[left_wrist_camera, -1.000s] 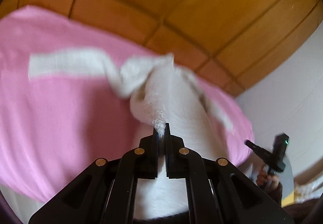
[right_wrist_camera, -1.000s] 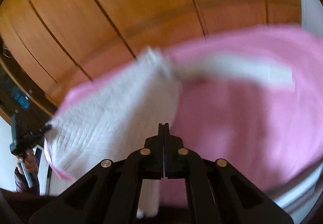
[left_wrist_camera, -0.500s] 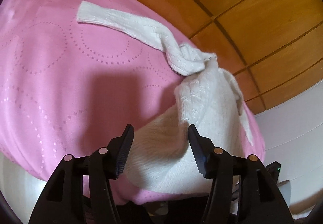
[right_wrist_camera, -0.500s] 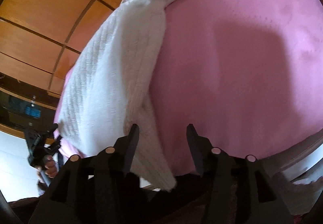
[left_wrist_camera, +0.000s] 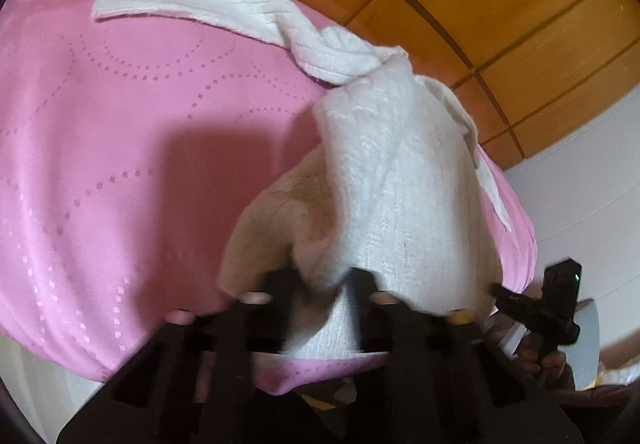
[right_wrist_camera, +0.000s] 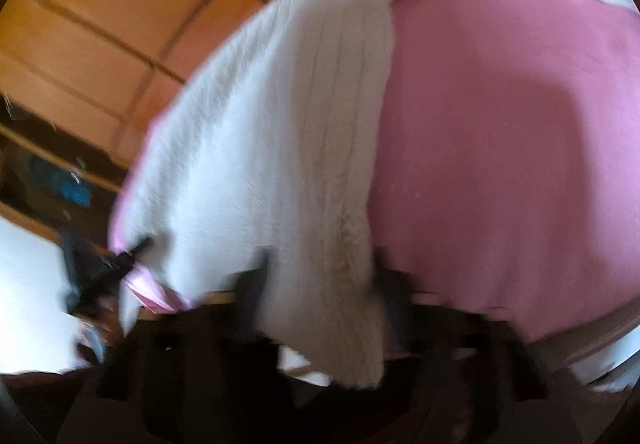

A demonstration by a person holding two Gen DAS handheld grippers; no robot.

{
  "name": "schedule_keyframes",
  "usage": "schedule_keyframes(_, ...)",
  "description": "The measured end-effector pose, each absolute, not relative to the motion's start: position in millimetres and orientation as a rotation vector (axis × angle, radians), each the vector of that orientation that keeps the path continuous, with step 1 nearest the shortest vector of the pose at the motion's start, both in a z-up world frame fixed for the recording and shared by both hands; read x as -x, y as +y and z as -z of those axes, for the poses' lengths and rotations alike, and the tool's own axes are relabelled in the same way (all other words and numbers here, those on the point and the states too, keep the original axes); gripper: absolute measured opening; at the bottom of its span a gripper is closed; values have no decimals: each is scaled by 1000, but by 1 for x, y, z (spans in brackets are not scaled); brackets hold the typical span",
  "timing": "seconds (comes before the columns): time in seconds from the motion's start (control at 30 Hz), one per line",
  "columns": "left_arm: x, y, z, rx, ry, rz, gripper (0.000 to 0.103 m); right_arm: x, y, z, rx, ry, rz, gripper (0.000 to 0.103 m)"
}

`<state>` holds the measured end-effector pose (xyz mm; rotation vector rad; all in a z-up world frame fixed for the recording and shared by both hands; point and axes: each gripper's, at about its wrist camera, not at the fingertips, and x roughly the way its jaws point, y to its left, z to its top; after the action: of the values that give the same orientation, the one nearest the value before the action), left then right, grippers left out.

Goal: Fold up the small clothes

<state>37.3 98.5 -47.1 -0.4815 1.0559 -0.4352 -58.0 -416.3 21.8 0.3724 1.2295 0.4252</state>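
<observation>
A white knit sweater (left_wrist_camera: 400, 172) lies on a pink cover (left_wrist_camera: 120, 164), one sleeve (left_wrist_camera: 192, 4) stretched out to the far left. My left gripper (left_wrist_camera: 322, 280) is low at the near hem. Its jaws are closing, and a bunched fold of the sweater is pinched between them. In the right wrist view the sweater (right_wrist_camera: 280, 124) runs along the left edge of the pink cover (right_wrist_camera: 500, 164). My right gripper (right_wrist_camera: 318, 264) straddles the sweater's near edge. Its jaws are closing but still stand wide, and the picture is blurred.
Brown wooden panelling (left_wrist_camera: 480, 4) rises behind the pink cover, with a white wall (left_wrist_camera: 580, 204) to the right. The other hand-held gripper (left_wrist_camera: 552, 304) shows at the right edge of the left wrist view. The cover's near edge drops off just under both grippers.
Both grippers let go of the lifted sweater, opened, and sank toward its near hem. The sweater now lies on the cover, and the left jaws have narrowed around a fold.
</observation>
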Motion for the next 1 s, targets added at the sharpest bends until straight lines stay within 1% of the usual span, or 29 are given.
schedule_keyframes(0.07,-34,97,37,496,1037,469,5,56,-409,-42,-342,1180,-471,6)
schedule_keyframes(0.2,-18,98,-8,535,952,624,5,64,-437,-134,-380,920,-603,6)
schedule_keyframes(0.27,-7,95,-25,523,925,681,5,68,-457,-154,-368,867,-596,6)
schedule_keyframes(0.33,1,86,-21,485,957,698,5,66,-470,-142,-258,933,-498,6)
schedule_keyframes(0.4,2,77,-3,442,1023,658,5,60,-480,-100,-205,1085,-374,6)
schedule_keyframes(0.47,0,72,23,446,1103,624,5,60,-481,-66,-184,1185,-310,6)
schedule_keyframes(0.5,-3,74,35,460,1139,571,7,62,-479,-51,-184,1219,-290,7)
schedule_keyframes(0.53,-6,77,40,484,1154,557,19,62,-477,-45,-202,1231,-282,7)
schedule_keyframes(0.57,-8,82,43,516,1154,545,26,62,-476,-41,-214,1233,-277,12)
schedule_keyframes(0.6,-11,94,42,551,1127,500,41,62,-473,-41,-206,1221,-257,21)
schedule_keyframes(0.63,-13,104,39,568,1101,464,51,63,-471,-45,-201,1199,-238,32)
schedule_keyframes(0.67,-17,115,35,584,1073,421,52,64,-471,-49,-200,1183,-230,48)
schedule_keyframes(0.77,-34,157,26,632,1004,263,52,58,-468,-72,-174,1103,-215,50)
schedule_keyframes(0.8,-41,170,23,642,980,211,52,57,-465,-81,-170,1072,-221,54)
schedule_keyframes(0.9,-67,202,16,643,927,58,52,53,-452,-94,-166,1028,-286,60)
schedule_keyframes(0.97,-86,220,16,662,905,-6,57,49,-435,-93,-159,1026,-335,65)
schedule_keyframes(1.0,-96,228,17,679,903,-26,60,48,-422,-90,-148,1036,-366,65)
